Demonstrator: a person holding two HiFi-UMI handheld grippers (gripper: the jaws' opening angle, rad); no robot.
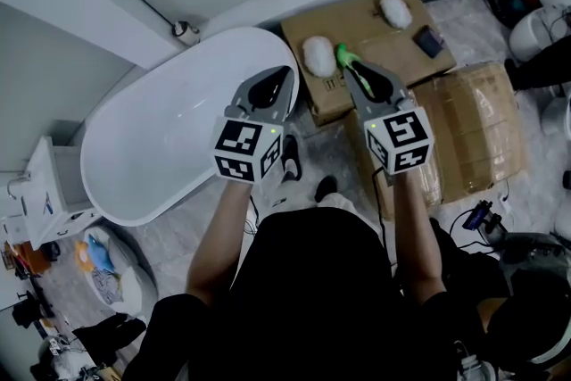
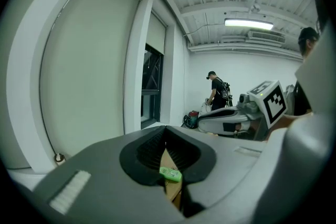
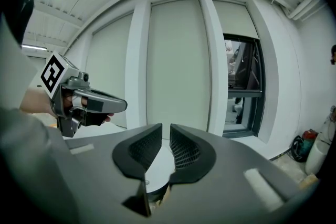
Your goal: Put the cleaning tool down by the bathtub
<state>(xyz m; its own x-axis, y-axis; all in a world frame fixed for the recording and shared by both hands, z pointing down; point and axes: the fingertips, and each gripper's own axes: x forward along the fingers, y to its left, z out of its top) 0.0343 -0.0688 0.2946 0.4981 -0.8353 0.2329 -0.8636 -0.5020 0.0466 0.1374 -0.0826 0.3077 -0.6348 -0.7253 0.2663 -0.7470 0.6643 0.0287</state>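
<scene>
Tub (image 1: 169, 147), white, oval, fills the left of the head view; its far end comes up just beside the left edge of a flat cardboard box (image 1: 370, 24). 2nd box (image 1: 477, 125), wrapped in clear film, lies at the first one's near-right corner, touching or nearly so.

L gripper (image 1: 284, 74) hangs over the tub's far end, tips pointing toward the box's left edge. In its own view the L gripper (image 2: 165, 140) has pads met at the tips, clenched w/ nothing btwn them; cardboard and a green bit show past the pads lower down.

R gripper (image 1: 351, 71) sits over the box near its near-left corner. In its own view the R gripper (image 3: 166, 139) has jaws a little apart, released, narrow gap, nothing in it; smooth white surface shows beyond.

Tool (image 1: 318, 54) lies on the box at the left edge, tub side: fluffy white head toward the tub, green handle (image 1: 343, 58) running right to just by the R tips. From the head view can't tell if handle and tips touch.

2nd white puff (image 1: 395, 11) lies near the box's far edge. Small dark item (image 1: 429, 40) sits by the far-right corner.
</scene>
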